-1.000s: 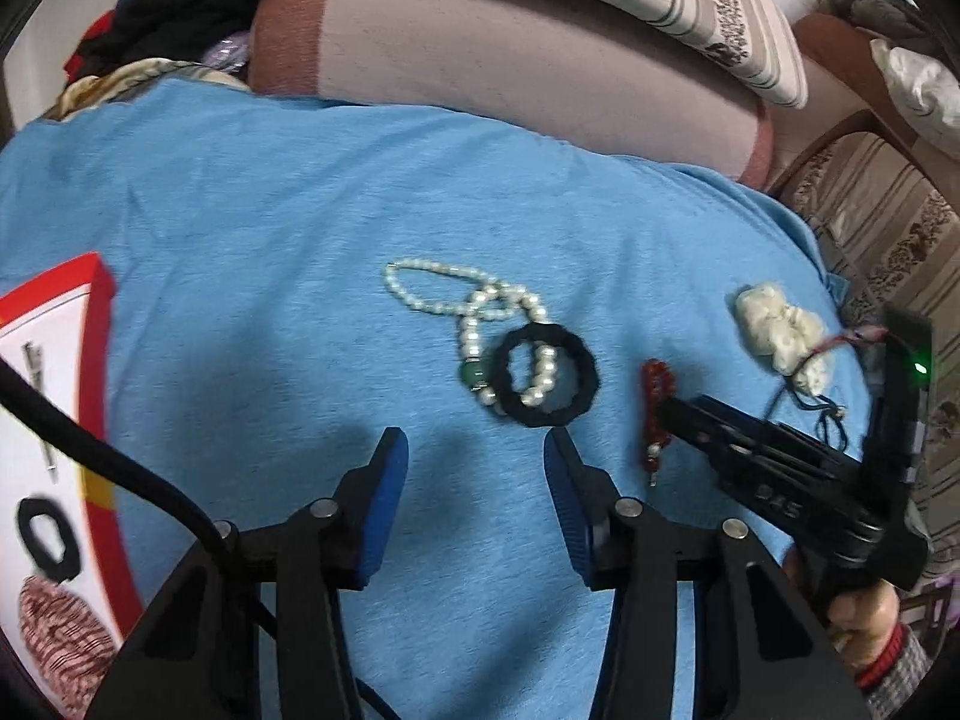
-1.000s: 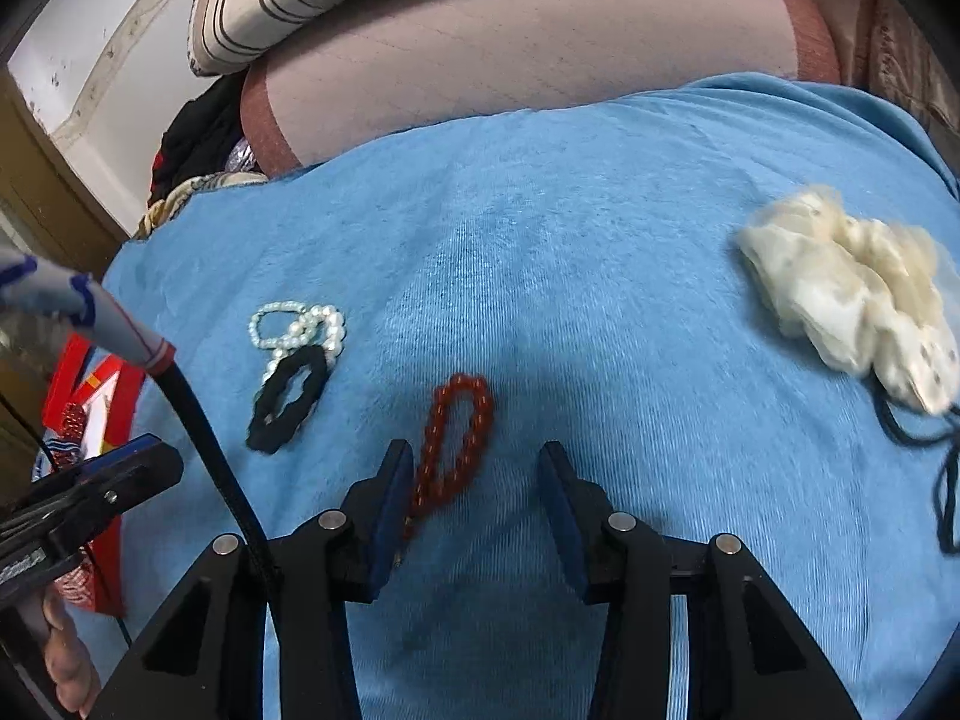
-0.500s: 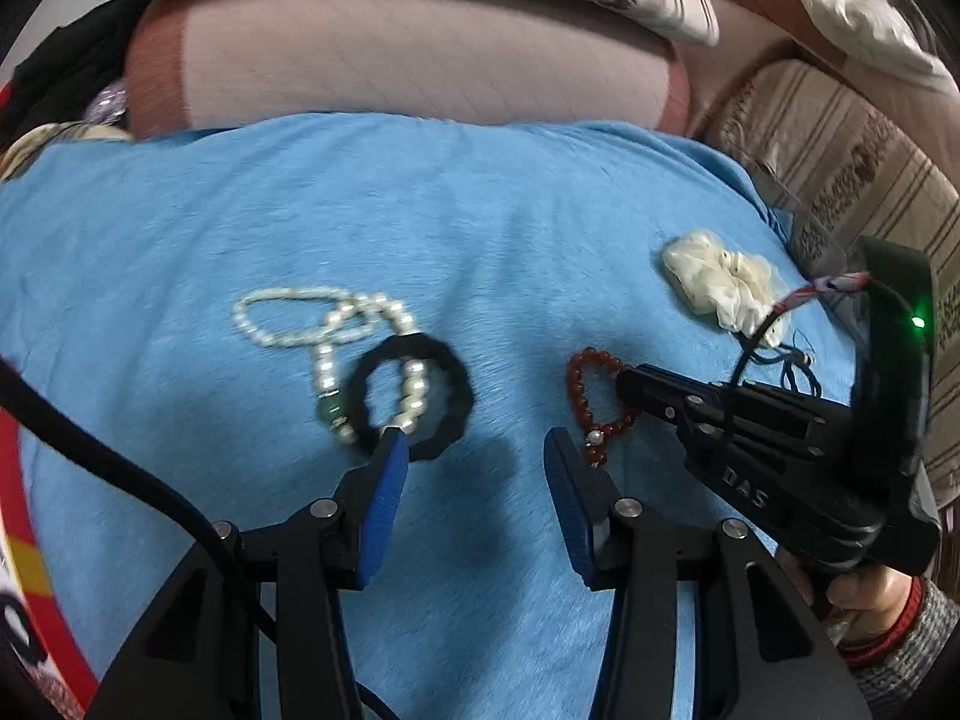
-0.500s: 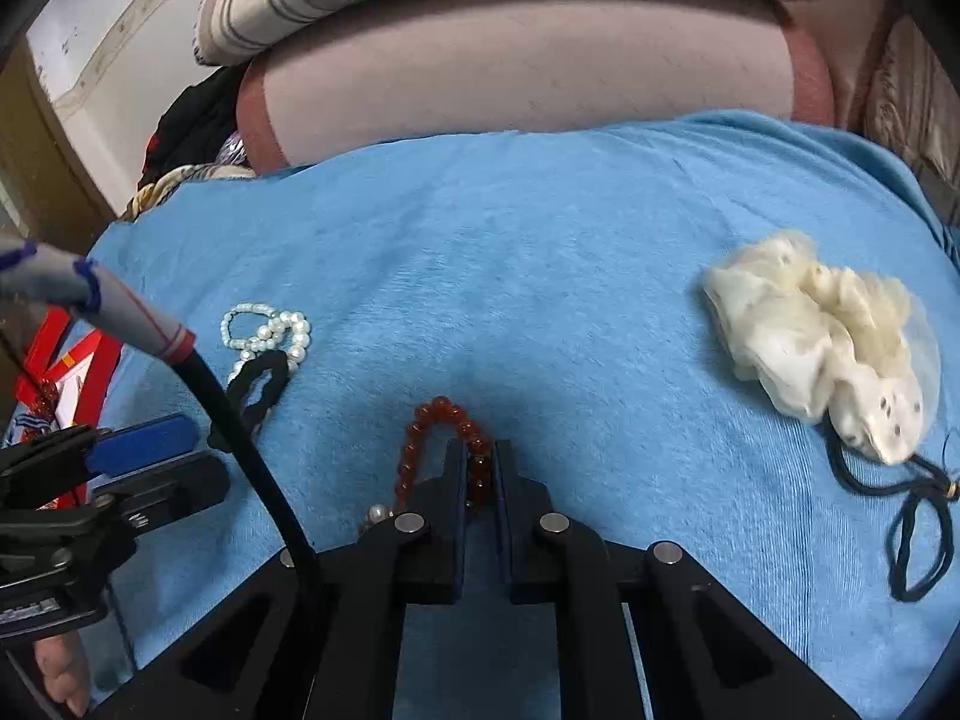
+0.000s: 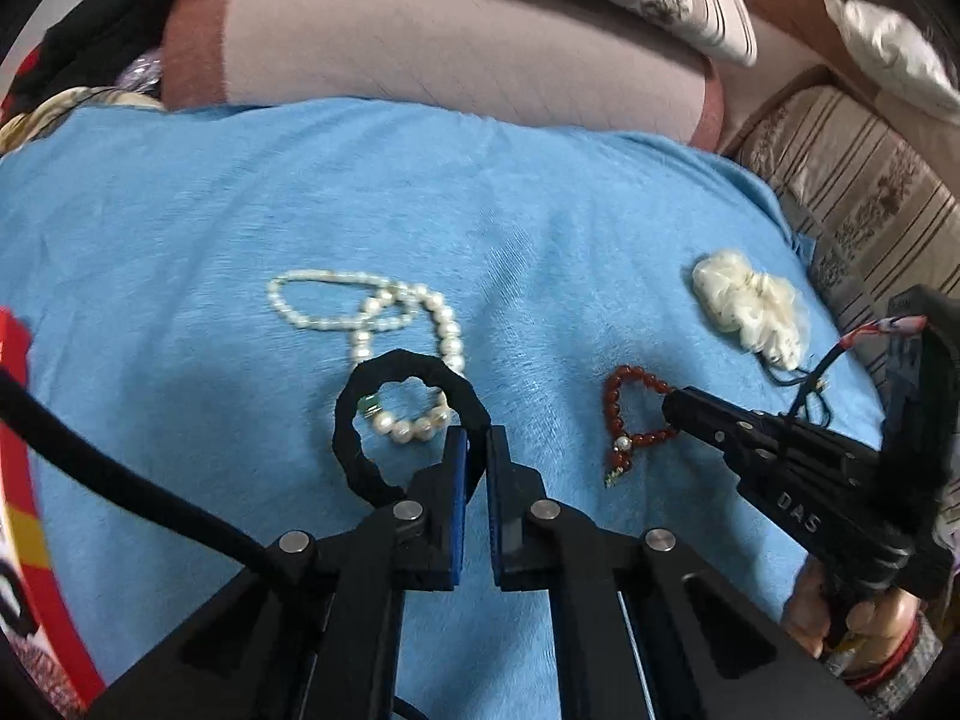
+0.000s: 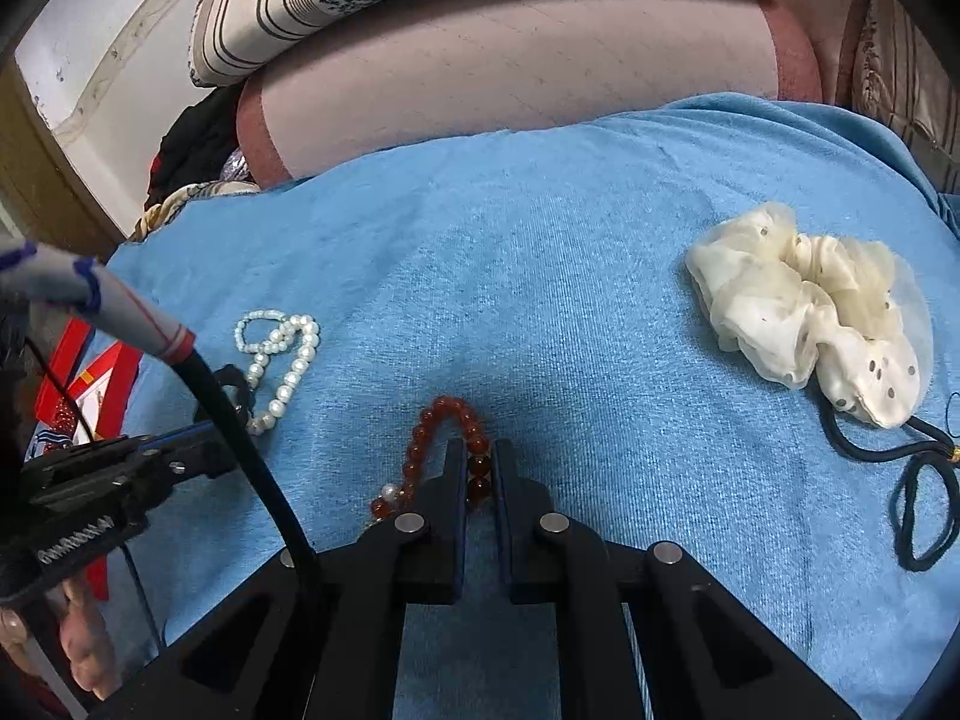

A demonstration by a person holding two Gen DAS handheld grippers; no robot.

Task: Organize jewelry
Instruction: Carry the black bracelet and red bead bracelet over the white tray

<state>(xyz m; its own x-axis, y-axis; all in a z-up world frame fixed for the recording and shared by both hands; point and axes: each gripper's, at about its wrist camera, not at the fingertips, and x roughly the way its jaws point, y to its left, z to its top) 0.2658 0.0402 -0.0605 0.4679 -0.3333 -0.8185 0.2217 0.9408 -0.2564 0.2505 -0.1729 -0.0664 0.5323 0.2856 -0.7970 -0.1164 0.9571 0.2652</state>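
Clamping on both sides: left gripper has its jaws pinched on the right edge of the black scrunchie, right gripper has its jaws pinched on the right strand of the red bead bracelet. Both pieces lie on the blue cloth, scrunchie left of bracelet, apart.

Hidden/cut off: the scrunchie overlaps the lower loop of the pearl strand; can't tell if the pearls are one piece or two. In the right wrist view the scrunchie is mostly behind the cable and the other gripper. The red-edged box is cut by the frame at left; contents unclear.

View differences: only the right wrist view shows the thin black hair tie clearly, touching the cream scrunchie; in the left wrist view it's half hidden behind the right gripper.

Count: 1 red bracelet, 1 black scrunchie, 1 cream scrunchie, 1 hair tie, 2 grippers.
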